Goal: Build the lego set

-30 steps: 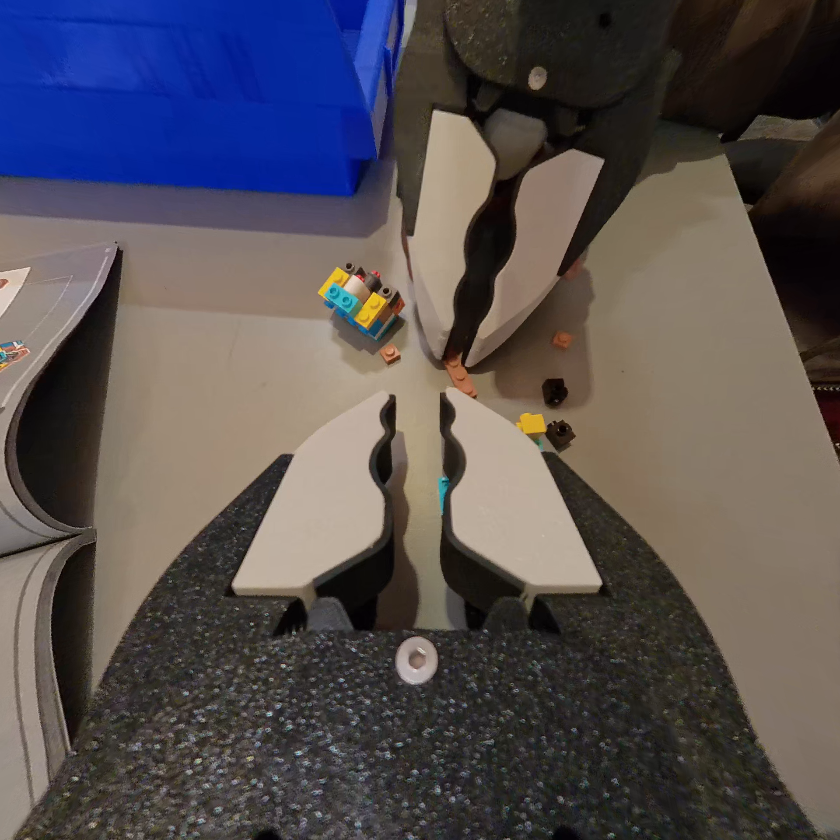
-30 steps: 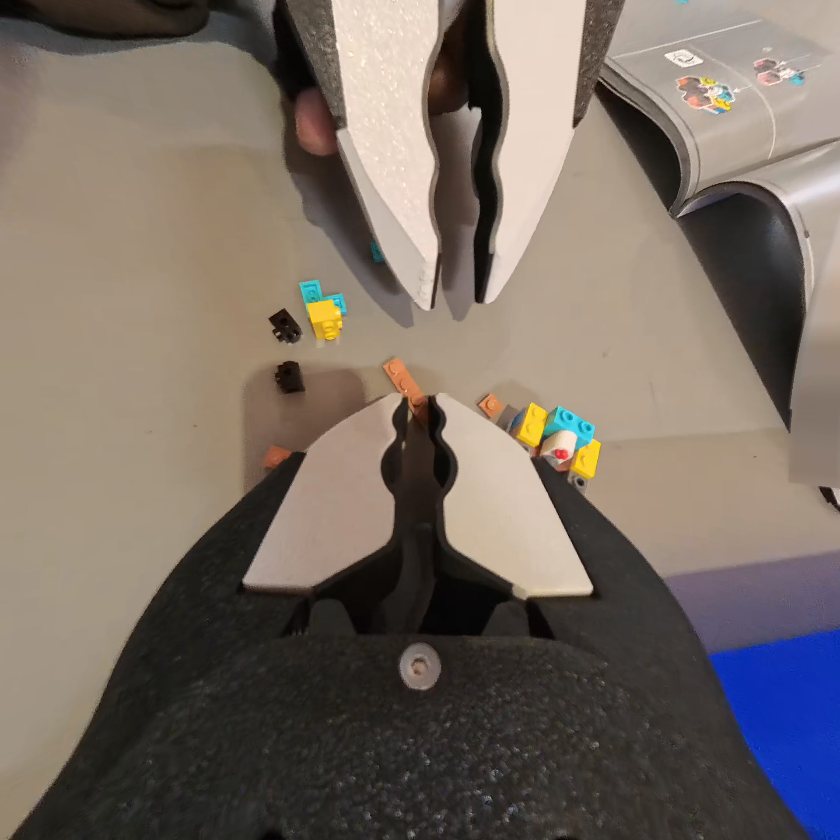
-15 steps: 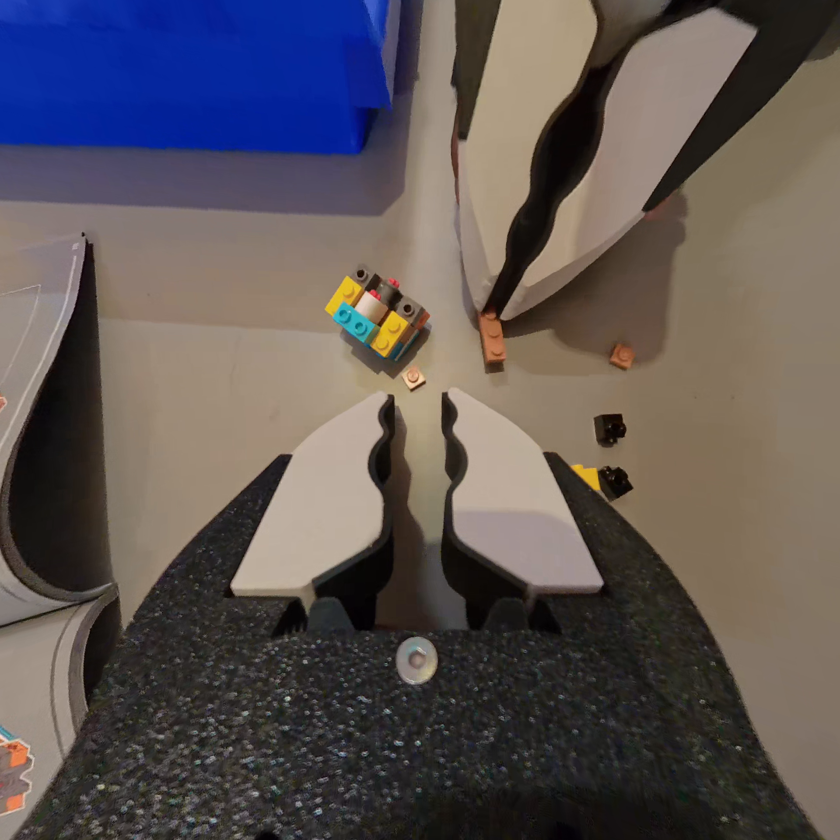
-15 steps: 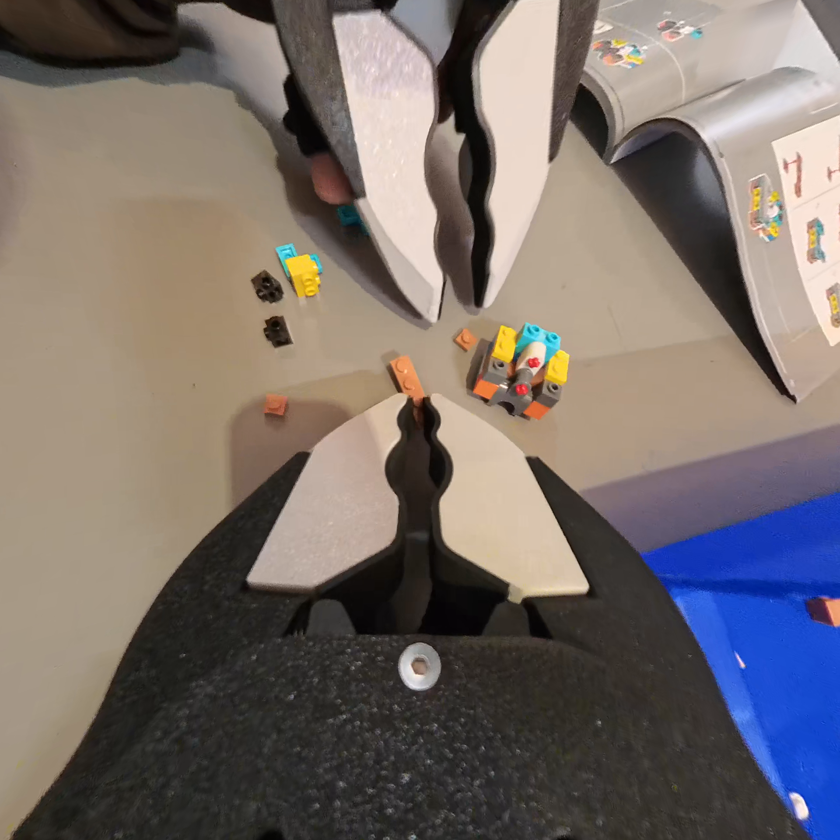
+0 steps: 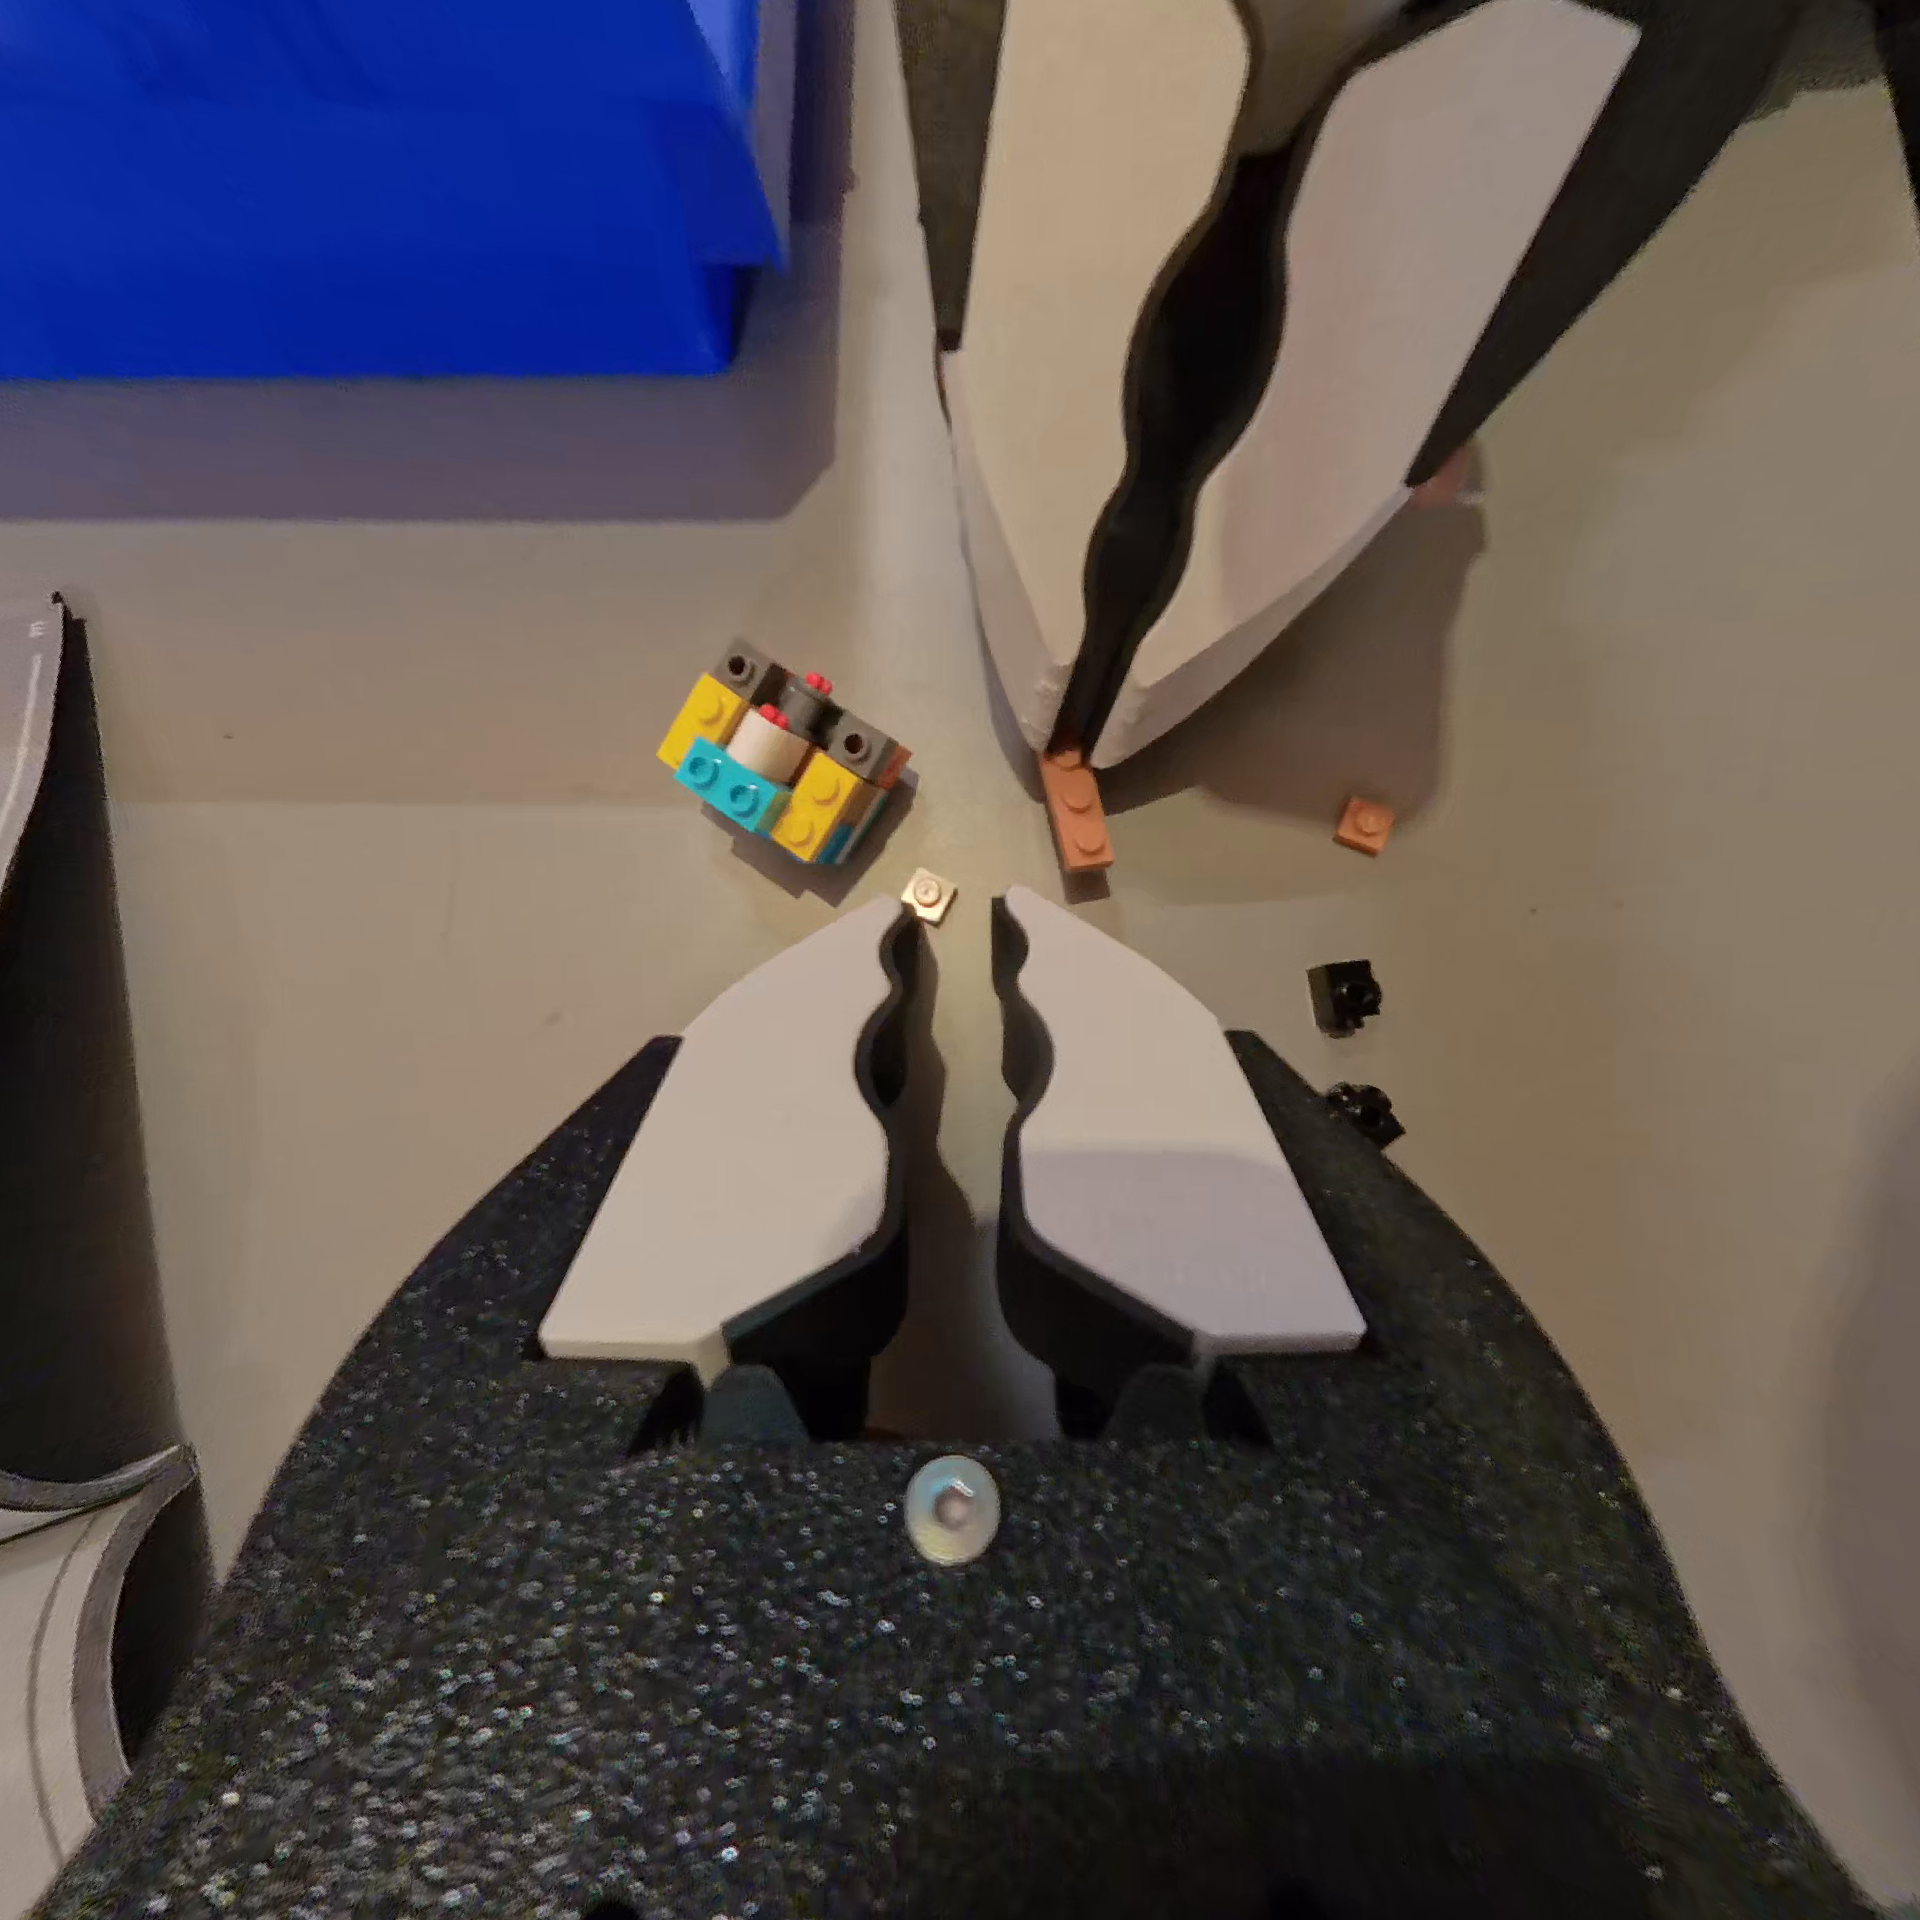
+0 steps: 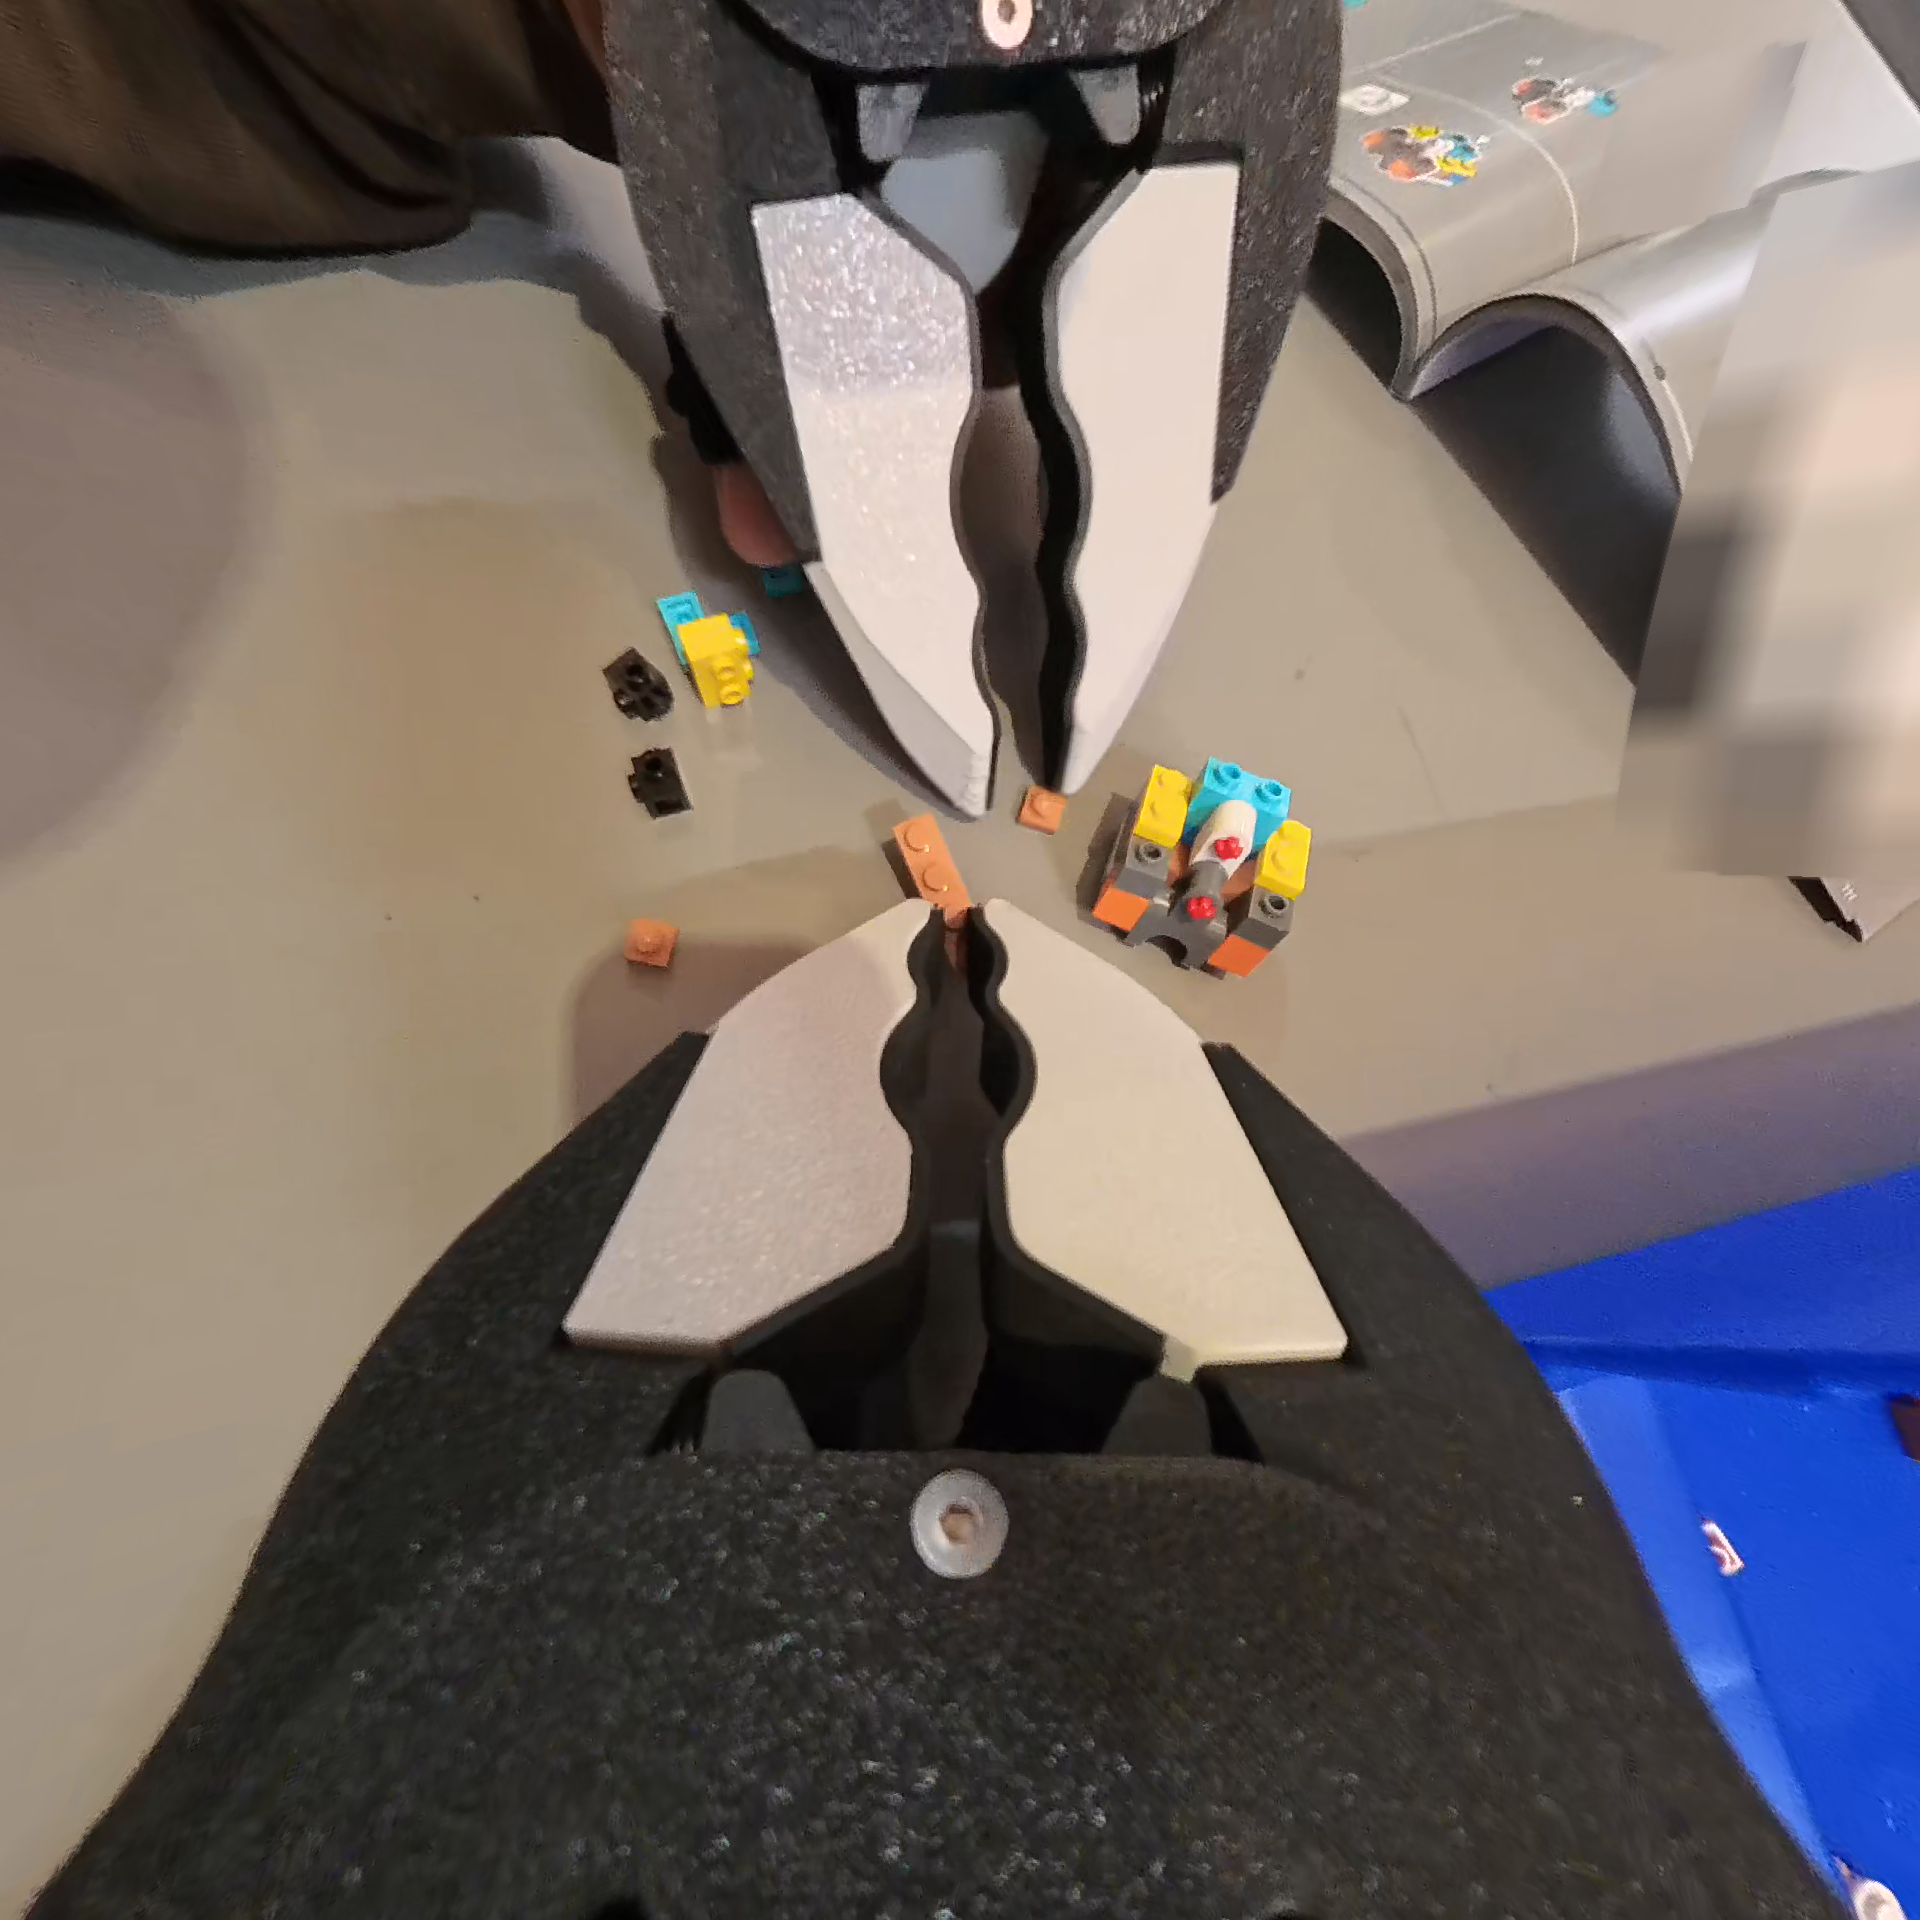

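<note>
A small partly built model (image 5: 790, 764) of yellow, teal, grey and orange bricks sits on the grey table; it also shows in the right wrist view (image 6: 1205, 868). My right gripper (image 6: 956, 909) is shut on one end of a brown two-stud plate (image 6: 928, 868), low over the table; the left wrist view shows the gripper (image 5: 1075, 743) and the plate (image 5: 1081, 816) too. My left gripper (image 5: 954, 912) is open with a narrow gap, its tips at a small square brown plate (image 5: 930, 899) lying beside the model. That plate (image 6: 1042, 808) sits at the left gripper's tips (image 6: 1023, 790).
Two black pieces (image 6: 637, 686) (image 6: 660, 781), a yellow and teal piece (image 6: 715, 649) and another square brown plate (image 6: 651, 943) lie loose nearby. A blue bin (image 5: 364, 187) stands beyond the model. An open instruction booklet (image 6: 1507, 156) lies at the table's side. Only a small space, under 4 cm, lies between the two pairs of fingers.
My left gripper has moved forward and down until its tips reach the small square plate. My right gripper still holds the brown plate and has shifted slightly beside the model.
</note>
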`<state>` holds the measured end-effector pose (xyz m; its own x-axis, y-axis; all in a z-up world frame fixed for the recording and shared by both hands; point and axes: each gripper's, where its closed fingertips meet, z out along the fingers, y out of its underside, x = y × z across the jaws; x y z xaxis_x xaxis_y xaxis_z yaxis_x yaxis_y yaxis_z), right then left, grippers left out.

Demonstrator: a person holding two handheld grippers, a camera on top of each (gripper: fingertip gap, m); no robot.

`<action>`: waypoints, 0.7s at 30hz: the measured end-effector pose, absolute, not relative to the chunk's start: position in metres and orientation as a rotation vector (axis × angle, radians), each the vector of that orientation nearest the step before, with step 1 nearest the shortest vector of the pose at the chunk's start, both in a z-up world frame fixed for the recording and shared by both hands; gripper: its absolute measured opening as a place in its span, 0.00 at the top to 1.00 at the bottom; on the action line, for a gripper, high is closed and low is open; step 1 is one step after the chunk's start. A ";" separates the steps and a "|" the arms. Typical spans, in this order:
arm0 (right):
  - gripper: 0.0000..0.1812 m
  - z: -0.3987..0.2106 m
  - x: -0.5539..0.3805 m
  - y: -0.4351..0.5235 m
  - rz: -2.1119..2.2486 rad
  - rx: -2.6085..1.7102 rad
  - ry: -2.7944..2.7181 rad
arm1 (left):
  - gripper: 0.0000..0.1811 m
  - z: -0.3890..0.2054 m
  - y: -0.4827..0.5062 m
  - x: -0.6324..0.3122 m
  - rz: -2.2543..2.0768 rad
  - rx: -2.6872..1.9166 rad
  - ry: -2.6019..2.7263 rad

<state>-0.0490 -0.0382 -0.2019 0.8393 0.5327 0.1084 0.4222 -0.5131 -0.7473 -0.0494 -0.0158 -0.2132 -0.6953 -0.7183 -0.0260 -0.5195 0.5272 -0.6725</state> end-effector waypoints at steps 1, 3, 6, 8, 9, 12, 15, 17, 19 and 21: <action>0.98 -0.201 -0.049 -0.038 0.176 -2.183 -0.689 | 0.92 -0.212 -0.016 -0.051 -0.940 -1.022 2.470; 0.98 -0.200 -0.049 -0.037 0.189 -2.180 -0.677 | 0.92 -0.209 -0.016 -0.054 -0.959 -0.993 2.471; 0.98 -0.198 -0.050 -0.036 0.237 -2.173 -0.649 | 0.90 -0.202 -0.018 -0.062 -1.001 -0.888 2.468; 0.98 -0.195 -0.052 -0.035 0.289 -2.165 -0.625 | 0.89 -0.199 -0.021 -0.067 -0.998 -0.763 2.460; 0.98 -0.194 -0.053 -0.035 0.319 -2.161 -0.612 | 0.89 -0.198 -0.022 -0.067 -0.987 -0.706 2.447; 0.98 -0.190 -0.057 -0.034 0.404 -2.156 -0.579 | 0.88 -0.192 -0.025 -0.066 -0.957 -0.550 2.383; 0.98 -0.187 -0.061 -0.034 0.488 -2.148 -0.547 | 0.88 -0.185 -0.030 -0.067 -0.955 -0.428 2.338; 0.98 -0.183 -0.063 -0.033 0.544 -2.137 -0.518 | 0.88 -0.181 -0.033 -0.068 -0.943 -0.359 2.304; 0.98 -0.181 -0.065 -0.033 0.598 -2.126 -0.497 | 0.88 -0.180 -0.035 -0.067 -0.924 -0.311 2.282; 0.98 -0.178 -0.068 -0.033 0.648 -2.115 -0.486 | 0.89 -0.178 -0.037 -0.065 -0.903 -0.271 2.249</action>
